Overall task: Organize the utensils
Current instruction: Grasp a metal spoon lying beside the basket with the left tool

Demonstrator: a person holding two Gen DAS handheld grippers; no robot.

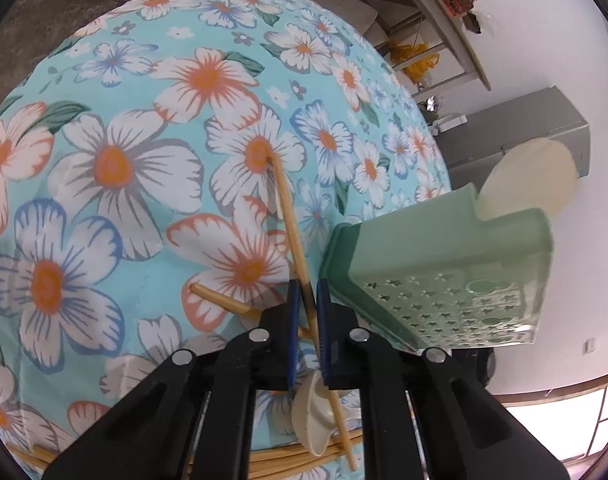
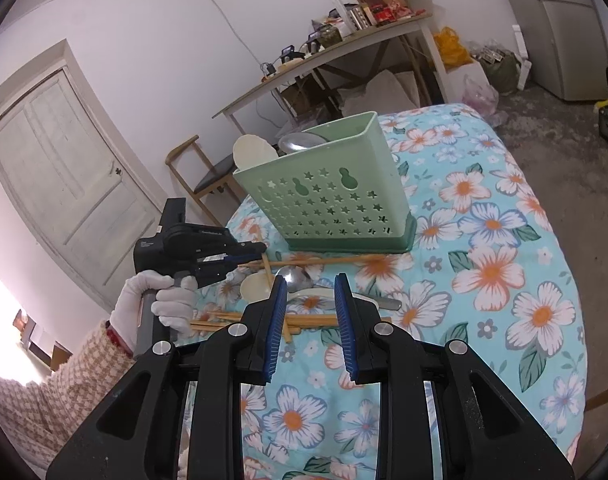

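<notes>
In the left wrist view my left gripper (image 1: 307, 292) is shut on a wooden chopstick (image 1: 287, 208) that runs forward over the floral tablecloth (image 1: 123, 160). A second chopstick (image 1: 223, 300) and a cream spoon (image 1: 312, 412) lie under the jaws. The green star-holed utensil holder (image 1: 444, 272) stands just right of it. In the right wrist view my right gripper (image 2: 311, 284) is open with nothing between its pads, above a pile of chopsticks (image 2: 304, 320), a metal spoon (image 2: 297, 276) and a cream spoon (image 2: 253, 286). The holder (image 2: 332, 200) behind the pile holds a cream spoon (image 2: 253, 152) and a metal spoon (image 2: 304, 142).
A white-gloved hand (image 2: 159, 304) holds the left gripper (image 2: 259, 256) at the pile's left. Beyond the table stand a wooden chair (image 2: 207, 172), a cluttered side table (image 2: 344, 40) and a door (image 2: 63, 160). The cloth-covered table (image 2: 504, 280) drops off at the right.
</notes>
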